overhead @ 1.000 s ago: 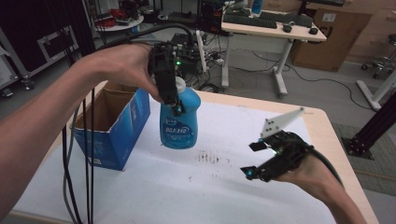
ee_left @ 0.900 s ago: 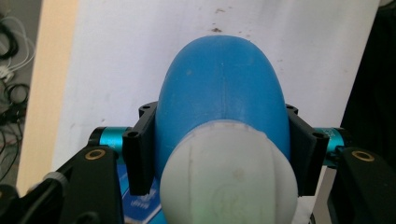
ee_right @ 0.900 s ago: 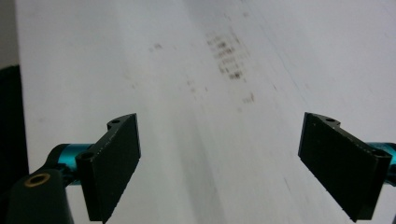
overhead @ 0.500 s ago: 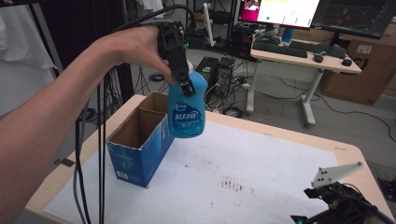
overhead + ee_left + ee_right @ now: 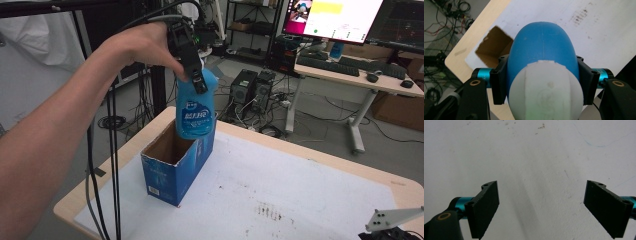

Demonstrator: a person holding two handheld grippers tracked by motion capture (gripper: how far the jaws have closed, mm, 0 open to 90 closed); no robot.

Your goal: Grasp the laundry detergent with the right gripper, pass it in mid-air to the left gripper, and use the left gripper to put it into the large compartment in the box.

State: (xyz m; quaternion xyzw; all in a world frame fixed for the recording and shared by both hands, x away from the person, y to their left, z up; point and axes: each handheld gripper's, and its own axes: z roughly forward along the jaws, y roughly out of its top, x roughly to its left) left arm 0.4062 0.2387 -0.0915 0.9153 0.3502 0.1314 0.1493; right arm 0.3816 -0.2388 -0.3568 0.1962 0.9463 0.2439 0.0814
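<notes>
A blue bottle (image 5: 196, 112) with a white cap (image 5: 546, 92) hangs upright in the air, its base just over the opening of a blue cardboard box (image 5: 172, 172). My left gripper (image 5: 198, 80) is shut on the bottle's upper part, one jaw on each side. In the left gripper view the bottle (image 5: 541, 50) points down, with the brown inside of the box (image 5: 494, 45) beyond it to the left. My right gripper (image 5: 541, 205) stands open with nothing in it, low over the white mat, and its grey plate (image 5: 395, 217) shows at the bottom right of the high view.
The box stands near the left edge of a wooden table (image 5: 320, 155) covered by a white mat (image 5: 300, 190) with dark smudges. Cables hang from my left arm in front of the table's left corner. Desks and computers stand behind.
My left gripper has lifted the bottle off the mat and carried it left, over the open box. My right gripper has dropped toward the bottom right corner of the high view.
</notes>
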